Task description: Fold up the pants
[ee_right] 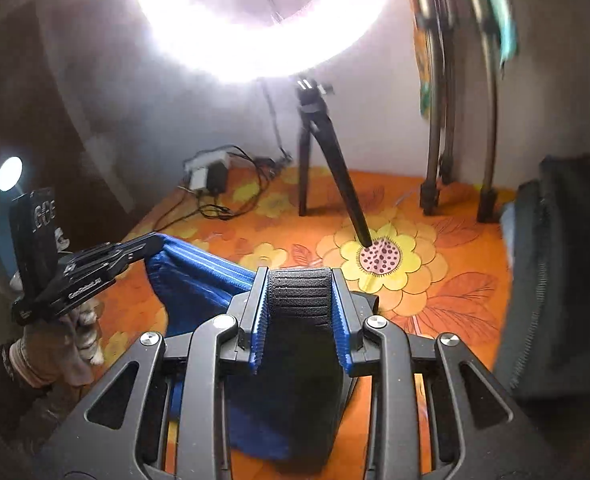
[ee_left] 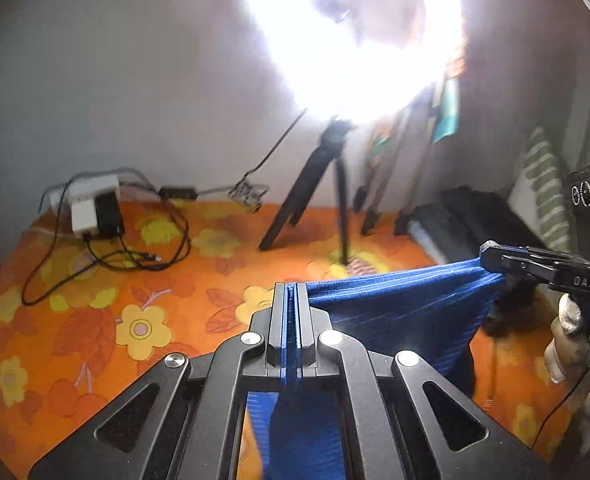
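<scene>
My left gripper (ee_left: 291,292) is clamped hard on a thin edge of the blue pants (ee_left: 395,304); its two blue-padded fingers (ee_left: 281,320) sit almost touching, with only a sliver of fabric between them. The cloth runs rightward from there as a taut band to my right gripper (ee_left: 495,254), which enters the left wrist view from the right edge and pinches the other end. Below my left fingers a fold of blue hangs down through the gripper frame.

In the right wrist view, my right gripper (ee_right: 299,280) is closed on a thick black ribbed section, apparently the elastic waistband (ee_right: 299,296) (bunched, so the fingers stand fairly wide apart around it). Blue fabric (ee_right: 199,276) stretches leftward from it to my left gripper (ee_right: 151,242), held in a gloved hand (ee_right: 55,344).

The pants are lifted, spanning between both grippers above the orange floral cloth (ee_left: 95,300), their lower part drooping toward it.

Behind: a black tripod (ee_left: 319,188) carrying a very bright ring light (ee_left: 351,40) (overexposed, detail lost), a white and black power adapter cluster (ee_left: 95,212) with tangled cables (ee_left: 135,256) at the wall, and a dark bag (ee_right: 563,272) at the right.
</scene>
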`<action>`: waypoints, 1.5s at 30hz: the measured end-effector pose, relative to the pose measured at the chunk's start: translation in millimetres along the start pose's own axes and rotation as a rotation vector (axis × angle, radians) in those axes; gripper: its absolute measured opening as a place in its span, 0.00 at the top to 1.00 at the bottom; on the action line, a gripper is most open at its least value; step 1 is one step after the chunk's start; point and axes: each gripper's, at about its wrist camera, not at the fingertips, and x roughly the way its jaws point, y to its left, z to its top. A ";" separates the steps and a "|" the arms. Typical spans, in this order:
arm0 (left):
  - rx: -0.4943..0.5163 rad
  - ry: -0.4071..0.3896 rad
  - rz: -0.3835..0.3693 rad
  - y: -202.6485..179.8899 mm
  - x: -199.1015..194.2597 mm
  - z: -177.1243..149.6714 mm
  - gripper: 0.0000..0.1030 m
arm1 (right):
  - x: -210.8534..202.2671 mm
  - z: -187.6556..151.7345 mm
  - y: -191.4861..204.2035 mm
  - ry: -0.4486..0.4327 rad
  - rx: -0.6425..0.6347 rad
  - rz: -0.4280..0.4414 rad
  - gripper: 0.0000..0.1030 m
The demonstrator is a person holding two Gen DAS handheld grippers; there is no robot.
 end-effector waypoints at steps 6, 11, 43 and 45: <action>0.019 -0.057 -0.043 -17.6 -45.7 3.2 0.99 | -66.7 -8.9 34.0 -0.041 -0.029 -0.029 0.71; 0.007 -0.042 -0.023 -11.3 -38.7 3.8 0.99 | -45.0 -12.8 28.8 0.012 -0.015 -0.051 0.71; -0.079 0.179 0.112 22.3 52.1 -16.5 0.86 | 17.8 -73.8 -45.0 0.273 0.215 -0.200 0.52; -0.048 0.176 0.090 7.5 33.0 -18.9 0.86 | 8.1 -90.3 -45.0 0.310 0.280 -0.196 0.52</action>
